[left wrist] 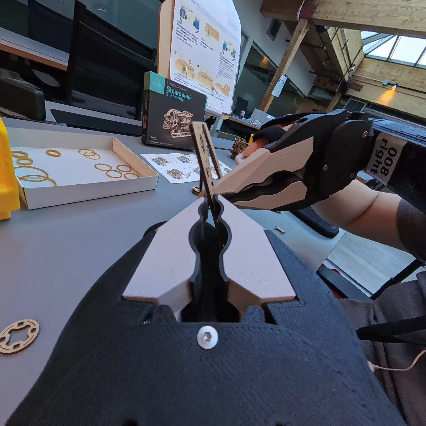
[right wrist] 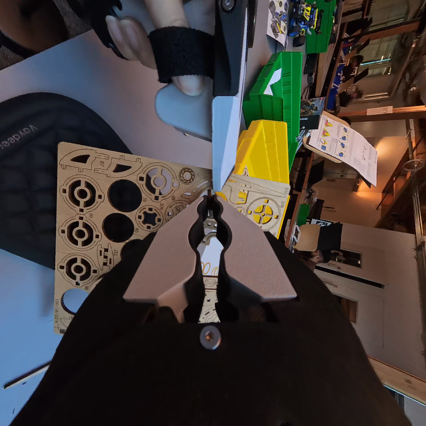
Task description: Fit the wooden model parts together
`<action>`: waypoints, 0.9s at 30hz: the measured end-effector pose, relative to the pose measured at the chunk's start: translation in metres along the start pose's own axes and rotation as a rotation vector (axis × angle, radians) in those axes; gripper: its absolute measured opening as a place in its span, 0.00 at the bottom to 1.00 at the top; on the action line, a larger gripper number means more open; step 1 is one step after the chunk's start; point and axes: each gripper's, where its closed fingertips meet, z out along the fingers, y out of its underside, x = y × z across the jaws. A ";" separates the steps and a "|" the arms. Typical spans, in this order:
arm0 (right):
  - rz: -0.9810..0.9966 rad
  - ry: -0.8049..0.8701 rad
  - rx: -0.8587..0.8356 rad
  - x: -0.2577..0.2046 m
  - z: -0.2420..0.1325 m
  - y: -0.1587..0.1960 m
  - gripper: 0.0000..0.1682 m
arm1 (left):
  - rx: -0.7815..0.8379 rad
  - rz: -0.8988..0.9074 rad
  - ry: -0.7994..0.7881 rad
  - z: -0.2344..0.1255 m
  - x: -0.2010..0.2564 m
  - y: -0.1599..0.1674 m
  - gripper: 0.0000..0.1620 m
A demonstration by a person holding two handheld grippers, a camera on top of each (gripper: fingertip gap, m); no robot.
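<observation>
Both grippers pinching one wooden sheet

The left gripper (left wrist: 211, 200) is clamping the sheet (left wrist: 204, 156) edge-on, holding it upright above the table (left wrist: 69, 242). The right gripper (right wrist: 210, 196) is closing on a small piece in the same sheet (right wrist: 96, 207), tips meeting the left's. Beyond the sheet, a white tray (left wrist: 92, 193) and the kit box (left wrist: 173, 110) are sitting.

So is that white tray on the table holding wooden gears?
No, the shallow white tray in the left wrist view holds only loose tan rubber bands scattered across its floor.
</observation>
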 end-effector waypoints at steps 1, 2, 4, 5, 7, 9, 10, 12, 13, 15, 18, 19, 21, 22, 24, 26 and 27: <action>0.003 0.006 0.009 0.000 0.000 -0.001 0.01 | 0.008 -0.001 0.001 -0.001 0.001 0.000 0.01; 0.012 0.003 0.011 0.000 -0.001 -0.001 0.01 | 0.010 -0.007 0.002 -0.001 0.001 0.000 0.01; 0.061 -0.009 0.012 0.000 0.000 -0.001 0.01 | 0.007 -0.009 -0.005 -0.001 0.001 0.000 0.01; 0.088 -0.012 0.015 0.000 0.000 0.000 0.01 | 0.004 -0.001 -0.013 -0.001 0.001 0.000 0.01; 0.173 -0.013 0.023 0.001 0.000 0.000 0.02 | 0.014 0.009 -0.025 0.000 0.001 -0.001 0.01; 0.263 -0.002 0.042 0.002 0.000 0.000 0.01 | 0.030 0.012 -0.029 0.000 0.001 -0.001 0.01; 0.295 0.003 0.049 0.002 0.000 0.000 0.02 | 0.035 0.009 -0.030 0.000 0.001 -0.001 0.01; 0.332 0.022 0.054 0.002 0.000 0.000 0.02 | 0.039 0.000 -0.029 0.000 0.001 -0.001 0.01; 0.357 0.026 0.056 0.002 0.000 0.000 0.02 | 0.037 0.001 -0.029 0.000 0.001 -0.001 0.01; 0.403 0.033 0.068 0.002 -0.001 0.000 0.02 | 0.030 0.012 -0.030 0.000 0.002 -0.001 0.01; 0.295 0.065 0.074 0.003 -0.005 -0.001 0.01 | 0.036 -0.002 -0.005 0.001 0.005 -0.003 0.01; 0.210 0.084 0.084 0.003 -0.007 -0.001 0.01 | 0.043 -0.018 0.012 0.002 0.007 -0.003 0.01; 0.157 0.086 0.087 0.001 -0.008 0.000 0.01 | 0.043 -0.027 0.020 0.003 0.007 -0.002 0.01; 0.200 0.068 0.100 0.002 -0.007 0.000 0.01 | 0.044 -0.022 0.019 0.003 0.007 -0.002 0.01; 0.353 0.004 0.149 0.002 -0.007 -0.001 0.02 | 0.042 -0.012 0.021 0.002 0.007 -0.002 0.01; 0.491 -0.024 0.199 0.005 -0.009 -0.003 0.02 | 0.067 -0.009 0.027 0.001 0.008 -0.006 0.01; 0.568 -0.038 0.212 0.006 -0.009 -0.003 0.02 | 0.078 0.000 0.023 0.000 0.008 -0.008 0.01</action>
